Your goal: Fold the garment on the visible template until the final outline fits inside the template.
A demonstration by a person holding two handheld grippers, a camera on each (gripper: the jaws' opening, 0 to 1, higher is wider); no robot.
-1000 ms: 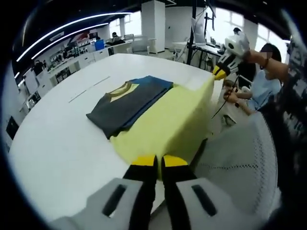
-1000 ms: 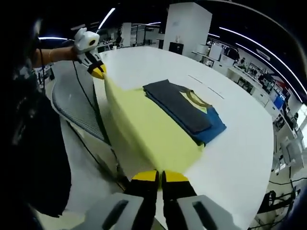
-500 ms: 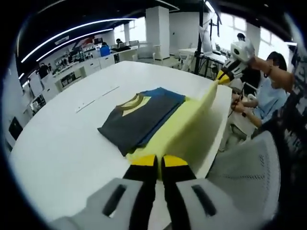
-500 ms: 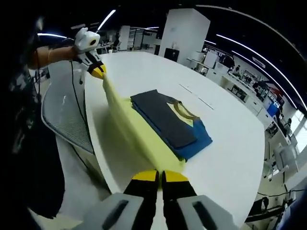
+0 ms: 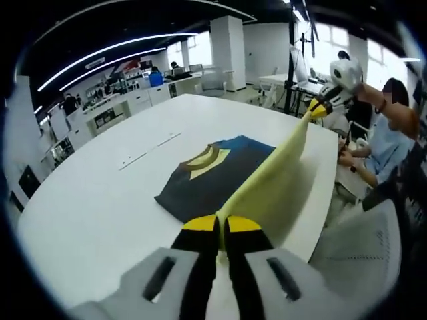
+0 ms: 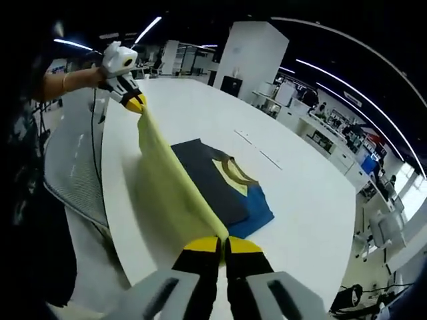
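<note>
Pinching the yellow cloth [image 5: 270,183] taut in mid-air with both my left gripper [image 5: 221,223] and right gripper [image 6: 223,245], I see the folded garment [image 6: 220,183] lying on the white table [image 5: 100,193].

Garment [image 5: 213,170] at frame centre: dark charcoal grey front, blue section [image 6: 257,213] along one side, pale yellow neck area with olive-tan collar band [image 5: 203,157]. Raised cloth panel [image 5: 267,180]: pale yellow, plain, no print. Table [image 5: 100,200]: white, unpatterned. Left gripper [image 5: 220,223] at lower centre: yellow tips, black jaws, light grey body. Right gripper [image 6: 220,245] at lower centre: same yellow, black, grey. Mesh chair [image 5: 360,247] at lower right: white-grey, dotted weave. Sleeve [image 5: 390,137] at right: light blue.
</note>
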